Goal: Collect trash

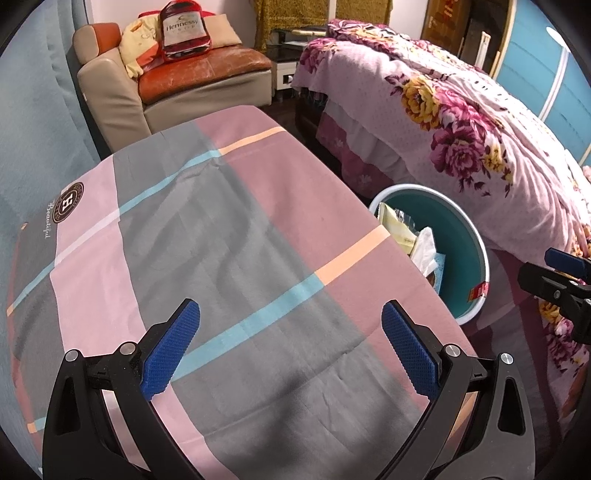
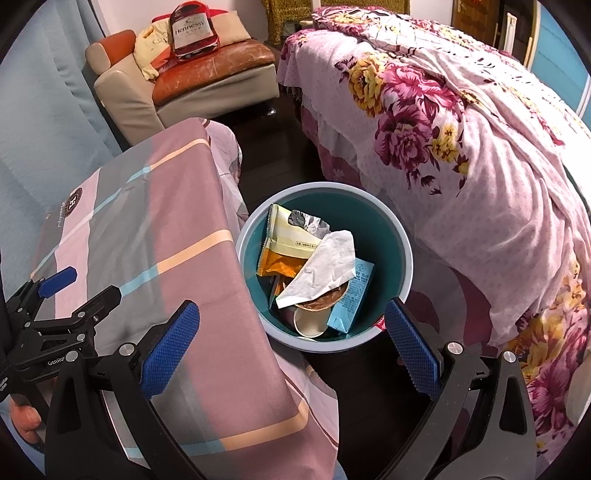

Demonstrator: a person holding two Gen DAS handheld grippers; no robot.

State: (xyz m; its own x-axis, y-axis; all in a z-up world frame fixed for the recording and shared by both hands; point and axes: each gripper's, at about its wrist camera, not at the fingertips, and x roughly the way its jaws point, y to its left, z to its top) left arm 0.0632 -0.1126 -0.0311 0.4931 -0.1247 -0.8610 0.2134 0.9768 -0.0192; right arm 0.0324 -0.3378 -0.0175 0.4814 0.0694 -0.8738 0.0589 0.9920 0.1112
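A teal bin with a pale rim [image 2: 404,258] stands on the dark floor between the table and the bed. It holds a white tissue [image 2: 325,269], a yellow snack wrapper [image 2: 288,236], a blue carton [image 2: 351,299] and a paper cup [image 2: 310,323]. The bin also shows in the left wrist view [image 1: 469,240]. My right gripper [image 2: 291,332] is open and empty, just above the bin's near rim. My left gripper [image 1: 290,332] is open and empty over the table's checked cloth [image 1: 229,229]. The left gripper shows in the right wrist view [image 2: 79,284].
A bed with a pink floral cover [image 2: 461,147] runs along the right. A sofa [image 2: 207,74] with a Hennessy bottle cushion [image 2: 194,29] stands at the back. A blue curtain [image 1: 33,110] hangs at the left.
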